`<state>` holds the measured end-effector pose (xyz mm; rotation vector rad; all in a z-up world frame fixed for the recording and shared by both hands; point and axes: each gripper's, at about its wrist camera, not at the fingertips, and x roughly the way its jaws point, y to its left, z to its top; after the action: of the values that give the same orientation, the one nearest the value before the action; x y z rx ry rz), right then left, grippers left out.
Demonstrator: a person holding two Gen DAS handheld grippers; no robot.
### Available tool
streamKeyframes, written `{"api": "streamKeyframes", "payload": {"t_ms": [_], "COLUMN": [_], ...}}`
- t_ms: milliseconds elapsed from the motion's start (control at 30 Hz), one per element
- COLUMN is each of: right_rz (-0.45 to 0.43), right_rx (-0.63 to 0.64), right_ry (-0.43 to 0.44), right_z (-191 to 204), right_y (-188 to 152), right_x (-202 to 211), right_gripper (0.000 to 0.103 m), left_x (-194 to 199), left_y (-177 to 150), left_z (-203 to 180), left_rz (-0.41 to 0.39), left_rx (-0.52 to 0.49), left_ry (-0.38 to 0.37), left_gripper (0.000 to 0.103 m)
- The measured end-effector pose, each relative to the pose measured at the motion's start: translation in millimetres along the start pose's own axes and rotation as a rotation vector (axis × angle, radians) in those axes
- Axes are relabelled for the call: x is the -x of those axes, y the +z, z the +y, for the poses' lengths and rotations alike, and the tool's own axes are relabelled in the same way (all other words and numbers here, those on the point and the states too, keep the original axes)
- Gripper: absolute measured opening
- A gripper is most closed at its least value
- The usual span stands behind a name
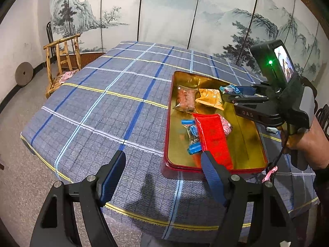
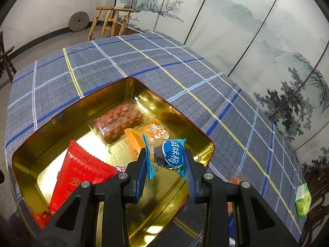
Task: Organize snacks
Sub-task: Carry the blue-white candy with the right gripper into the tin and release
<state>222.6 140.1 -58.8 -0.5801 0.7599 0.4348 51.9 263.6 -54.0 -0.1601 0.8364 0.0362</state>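
A bench (image 1: 98, 111) covered with a blue-grey plaid cloth crossed by blue, white and yellow stripes carries everything. A rectangular red tin with a shiny gold inside (image 1: 249, 144) rests flat on the cloth toward the bench's right side. A small green-and-white wrapped snack (image 2: 302, 200) lies directly on the cloth near the right edge, apart from the tin (image 2: 28, 154). A small pale wrapped piece (image 1: 272, 130) lies on the cloth just beyond the tin's right rim.
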Motion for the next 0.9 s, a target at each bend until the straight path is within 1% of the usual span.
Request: {"api": "streamKeyframes", "payload": {"t_ms": [433,900], "right_rz": [0.022,0.032], "right_rx": [-0.01,-0.024], "right_ry": [-0.008,-0.007], "right_z": [-1.8,-2.6], "right_y": [1.0,1.1], "right_x": [-11.2,-16.8], "right_gripper": [0.035,0.036], "left_x": [-3.2,-1.5], "left_y": [-1.7,-0.2], "left_z": [3.4,6.4], "left_rz": [0.011,0.005], "left_rx": [0.005,0.003], "left_ry": [0.002,0.001], "left_gripper": [0.071,0.072]}}
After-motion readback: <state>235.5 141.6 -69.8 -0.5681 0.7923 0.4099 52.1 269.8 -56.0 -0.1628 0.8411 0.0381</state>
